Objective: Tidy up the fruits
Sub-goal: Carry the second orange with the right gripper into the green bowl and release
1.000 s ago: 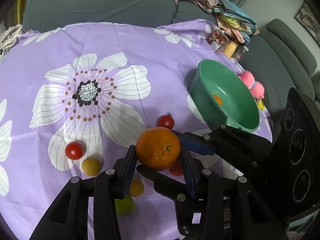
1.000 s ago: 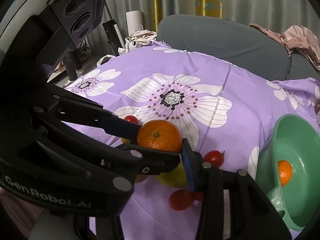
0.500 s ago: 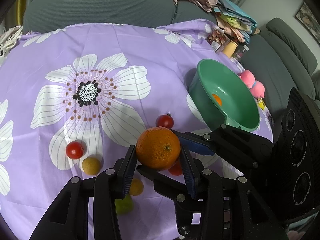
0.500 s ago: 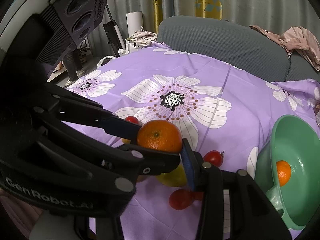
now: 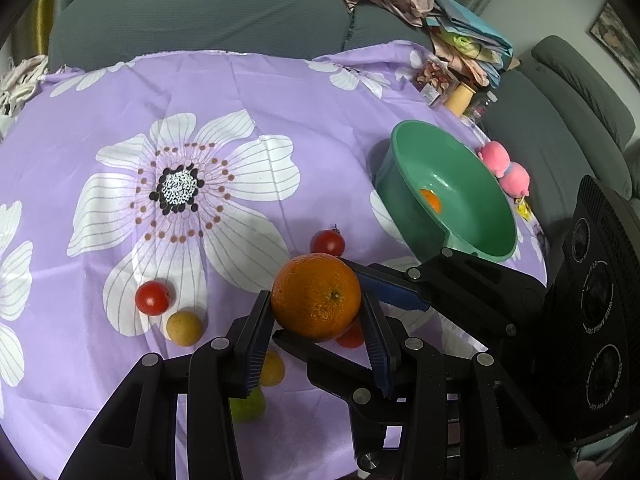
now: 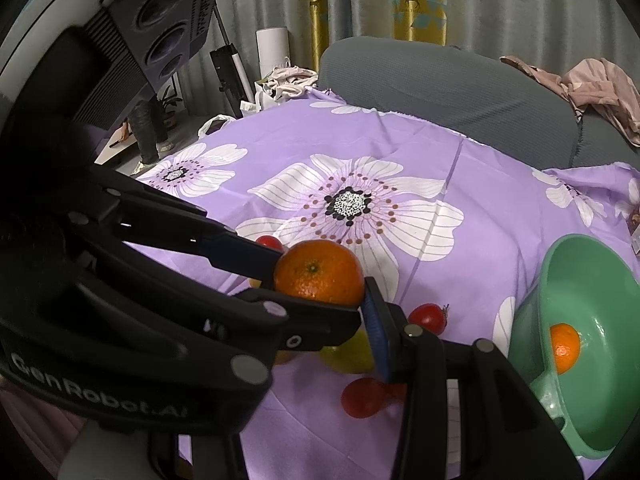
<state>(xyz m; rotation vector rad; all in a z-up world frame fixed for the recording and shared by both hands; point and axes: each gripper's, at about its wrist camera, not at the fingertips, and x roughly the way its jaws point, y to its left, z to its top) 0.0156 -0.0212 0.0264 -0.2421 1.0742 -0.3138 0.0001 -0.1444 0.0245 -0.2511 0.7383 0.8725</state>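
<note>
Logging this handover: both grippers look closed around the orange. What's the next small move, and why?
Probably open the left gripper, so the right gripper alone carries the orange to the green bowl on its side.

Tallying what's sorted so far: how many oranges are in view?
2. One orange is held in the jaws above the cloth; the other orange lies in the green bowl. More may hide behind the jaws.

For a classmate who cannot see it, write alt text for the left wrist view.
Both tongs, left and right, meet around one orange above a purple flowered cloth. Behind it to the right, a green bowl holds another orange; tomatoes and small yellow fruits lie scattered.
</note>
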